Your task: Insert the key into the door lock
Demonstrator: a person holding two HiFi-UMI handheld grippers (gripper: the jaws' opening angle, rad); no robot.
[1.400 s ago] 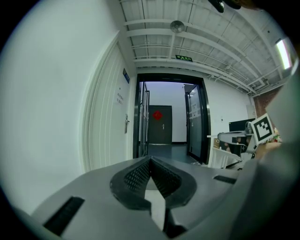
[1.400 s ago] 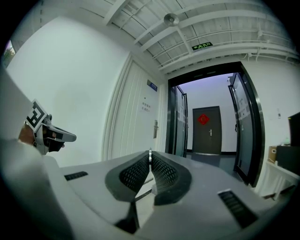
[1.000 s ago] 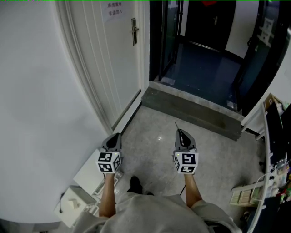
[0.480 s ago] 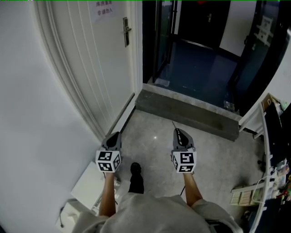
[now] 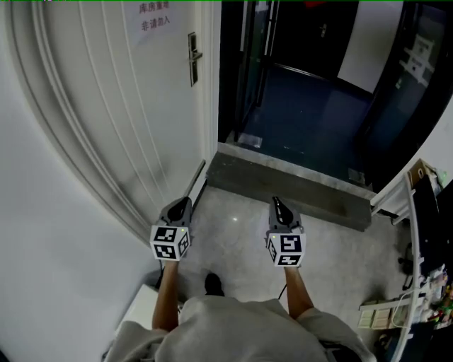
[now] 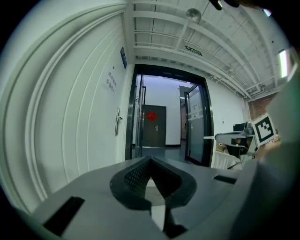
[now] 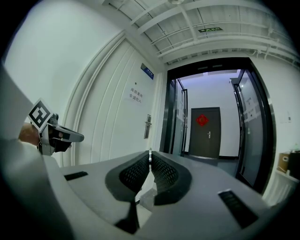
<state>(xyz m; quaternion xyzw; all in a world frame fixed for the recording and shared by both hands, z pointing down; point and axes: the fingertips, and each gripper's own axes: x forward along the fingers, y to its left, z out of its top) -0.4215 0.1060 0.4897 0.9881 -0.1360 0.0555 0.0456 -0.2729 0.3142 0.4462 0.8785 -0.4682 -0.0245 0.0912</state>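
Observation:
The white door stands ahead on the left, and its metal handle and lock plate is far beyond both grippers. The lock plate also shows in the left gripper view, and the same lock plate in the right gripper view. My right gripper is shut on a thin metal key, whose edge pokes up between the pads. My left gripper is shut with nothing in it. Both are held at waist height over the grey floor.
A grey stone threshold lies across the open dark doorway. A paper notice hangs on the white door. Cluttered shelves line the right side. A white box sits by the wall at lower left.
The person has walked forward, so the door and its lock are nearer and larger. Both grippers keep the same pose and stay shut.

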